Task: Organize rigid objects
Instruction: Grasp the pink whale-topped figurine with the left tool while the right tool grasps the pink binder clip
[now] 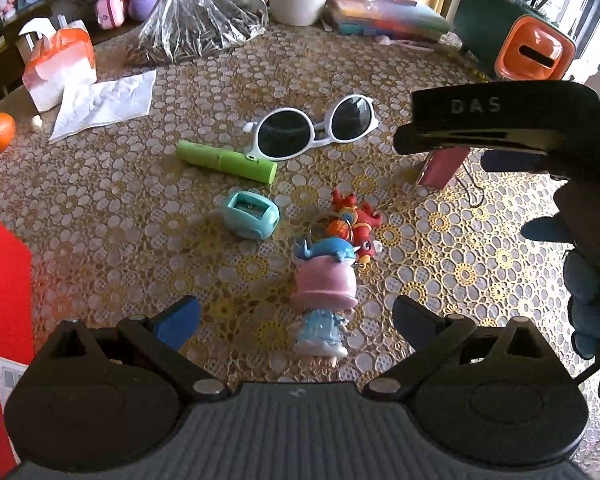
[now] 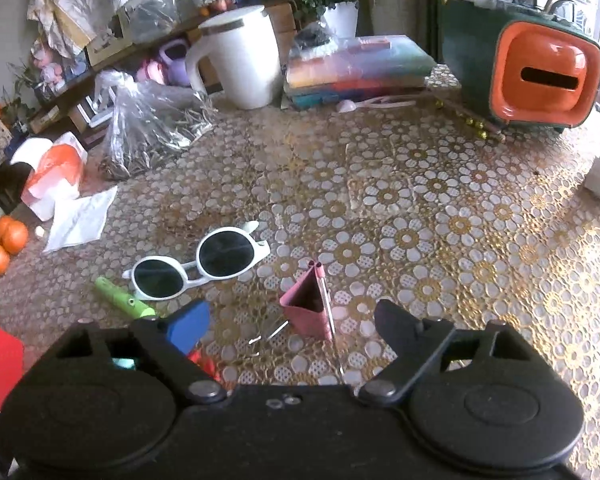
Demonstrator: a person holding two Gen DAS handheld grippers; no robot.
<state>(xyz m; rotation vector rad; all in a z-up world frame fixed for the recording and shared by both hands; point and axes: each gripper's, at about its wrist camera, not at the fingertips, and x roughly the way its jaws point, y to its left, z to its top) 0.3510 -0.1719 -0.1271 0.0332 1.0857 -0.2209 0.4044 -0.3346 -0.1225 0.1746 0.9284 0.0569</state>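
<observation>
In the left wrist view my left gripper (image 1: 296, 320) stands open over a figurine (image 1: 324, 292) with a pink hat, a blue whale on top and a blue dress. It lies between the fingers, untouched. Beyond it lie a red keychain toy (image 1: 354, 218), a teal pencil sharpener (image 1: 250, 214), a green tube (image 1: 226, 161) and white sunglasses (image 1: 316, 128). In the right wrist view my right gripper (image 2: 294, 324) is open around a pink binder clip (image 2: 306, 308), and its pads are clear of the clip. The sunglasses (image 2: 198, 266) and green tube (image 2: 122, 298) lie to its left.
The table has a gold lace-pattern cloth (image 2: 420, 220). At the back stand a white jug (image 2: 244, 60), a clear bag of seeds (image 2: 152, 128), stacked books (image 2: 356, 68) and a green and orange box (image 2: 540, 64). Tissues (image 2: 80, 220) and oranges (image 2: 8, 240) sit left.
</observation>
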